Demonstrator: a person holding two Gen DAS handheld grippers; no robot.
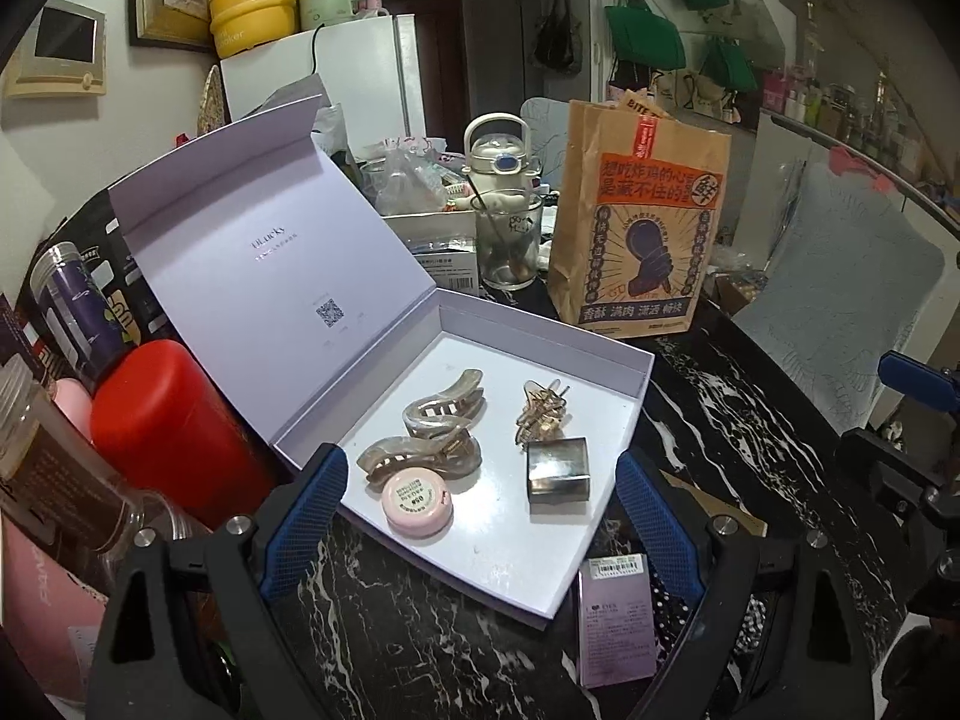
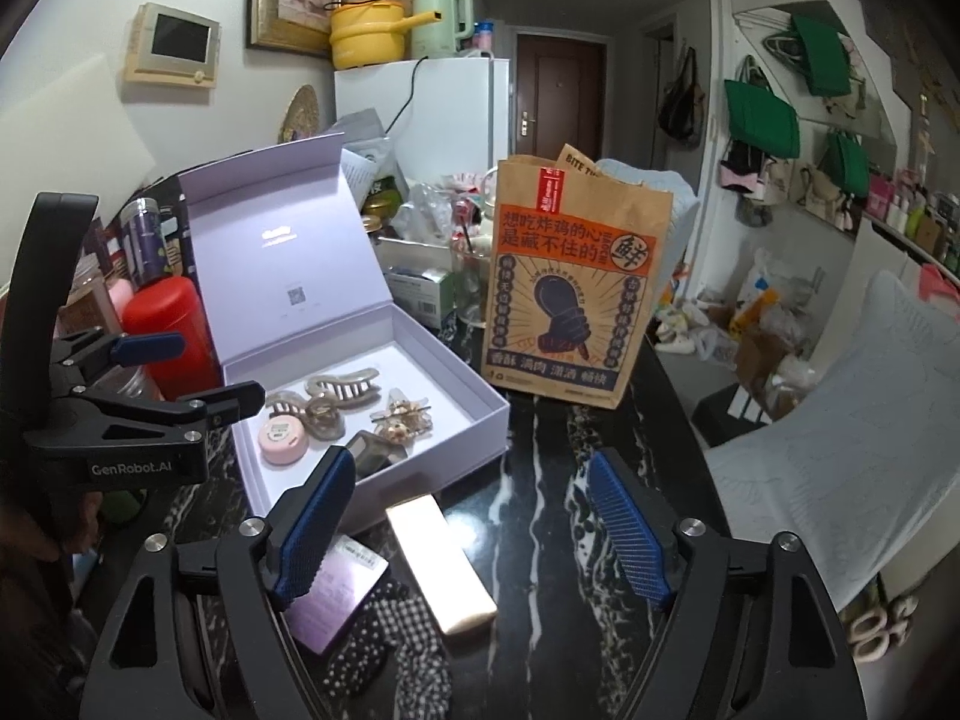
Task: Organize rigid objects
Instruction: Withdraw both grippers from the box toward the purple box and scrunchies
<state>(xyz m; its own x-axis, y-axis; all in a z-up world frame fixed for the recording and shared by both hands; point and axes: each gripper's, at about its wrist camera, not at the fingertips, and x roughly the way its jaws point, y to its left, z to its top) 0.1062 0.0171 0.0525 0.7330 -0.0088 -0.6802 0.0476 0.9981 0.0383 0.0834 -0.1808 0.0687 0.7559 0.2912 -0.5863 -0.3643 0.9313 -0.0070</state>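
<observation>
- We see the open lavender box point(image 1: 624, 387) on the black marble table point(image 1: 738, 414), holding two pearly hair claws point(image 1: 429, 429), a gold clip point(image 1: 540, 414), a metallic square clip point(image 1: 558, 468) and a pink round tin point(image 1: 417, 501).
- Our left gripper point(image 1: 480, 516) hangs above the box's near edge, jaws wide, empty.
- Our right gripper point(image 2: 462, 531) gapes empty over bare marble right of the box.
- A paper bag point(image 2: 570, 282) bounds the far side.

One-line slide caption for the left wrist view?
Open left tool hovers over lavender box holding hair clips, pink compact.
</observation>
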